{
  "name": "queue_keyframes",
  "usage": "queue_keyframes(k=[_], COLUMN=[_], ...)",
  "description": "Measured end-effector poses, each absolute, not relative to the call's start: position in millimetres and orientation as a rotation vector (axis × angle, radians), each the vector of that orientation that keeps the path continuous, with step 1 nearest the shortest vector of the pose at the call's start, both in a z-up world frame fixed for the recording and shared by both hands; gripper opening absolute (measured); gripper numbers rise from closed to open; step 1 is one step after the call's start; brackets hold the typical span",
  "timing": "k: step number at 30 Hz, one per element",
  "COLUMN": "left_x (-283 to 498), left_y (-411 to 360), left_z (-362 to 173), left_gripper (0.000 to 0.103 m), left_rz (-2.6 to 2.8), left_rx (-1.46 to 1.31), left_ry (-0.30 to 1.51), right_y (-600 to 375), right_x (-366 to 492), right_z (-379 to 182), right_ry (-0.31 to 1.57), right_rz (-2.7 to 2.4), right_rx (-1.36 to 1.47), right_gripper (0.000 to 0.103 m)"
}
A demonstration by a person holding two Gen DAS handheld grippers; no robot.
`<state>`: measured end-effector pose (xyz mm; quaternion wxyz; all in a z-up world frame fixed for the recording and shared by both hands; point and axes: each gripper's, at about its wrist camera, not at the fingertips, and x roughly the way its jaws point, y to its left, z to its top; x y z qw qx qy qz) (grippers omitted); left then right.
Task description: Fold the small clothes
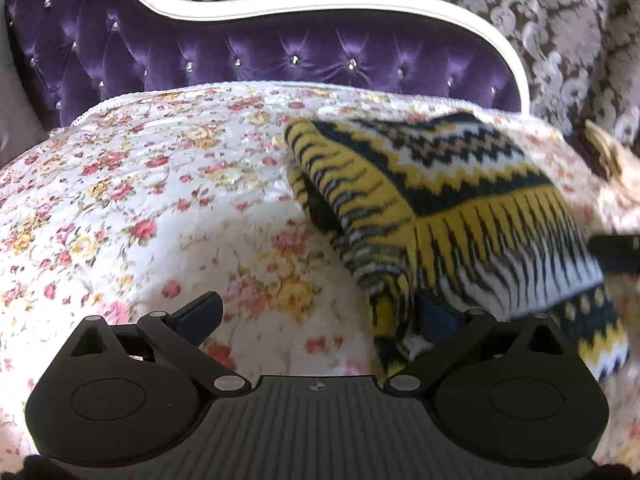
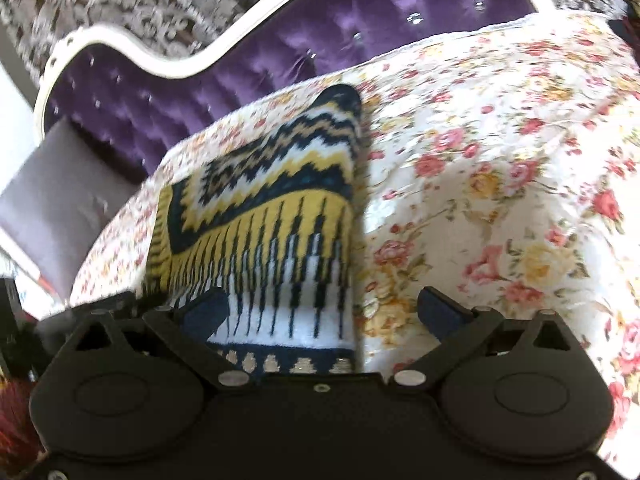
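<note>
A small knitted garment (image 1: pixel 440 200) in yellow, navy and white zigzag patterns lies folded on a floral bedspread (image 1: pixel 160 200). In the left wrist view it is at the right; my left gripper (image 1: pixel 320 320) is open, its right finger at the garment's near edge. In the right wrist view the garment (image 2: pixel 272 220) lies left of centre. My right gripper (image 2: pixel 324 312) is open, its left finger (image 2: pixel 208 312) over the garment's near hem, its right finger (image 2: pixel 440 312) over the bedspread (image 2: pixel 500 180). Neither holds anything.
A purple tufted headboard (image 1: pixel 240 56) with a white frame runs behind the bed. A dark part of the other gripper (image 1: pixel 616 252) enters at the right edge. A grey cushion (image 2: pixel 60 208) stands at the left.
</note>
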<state>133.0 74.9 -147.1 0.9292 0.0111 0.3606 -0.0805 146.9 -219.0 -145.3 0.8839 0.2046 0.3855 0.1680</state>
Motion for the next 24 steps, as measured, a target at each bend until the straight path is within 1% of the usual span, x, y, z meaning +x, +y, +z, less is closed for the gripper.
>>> queue_keyframes(k=[8,14,17,21,24], left_x=[115,96,82,59,46], left_y=[84,86,93,103,108], left_z=[-150,-145,-139,-126,-118], left_gripper=[0.103,0.1,0.099,0.099,0.099], left_rz=[-0.164,-0.143,-0.11,-0.077,-0.063], left_rx=[-0.004,0.0,-0.035,-0.104,-0.153], left_ry=[0.771,0.774,0.739,0.669,0.632], right_y=[-210,-198,-183,-139,-111], right_x=[140,124,114,101,102], right_z=[-137,-129,-123,-112,-109], right_ry=[0.726,0.644,0.61,0.565,0.545], right_rz=[0.336,0.299,0.29,0.276,0.287], right_rx=[0.343,0.241,0.137,-0.106,-0.182], right_gripper=[0.102,0.102,0.102,0.102,0.102])
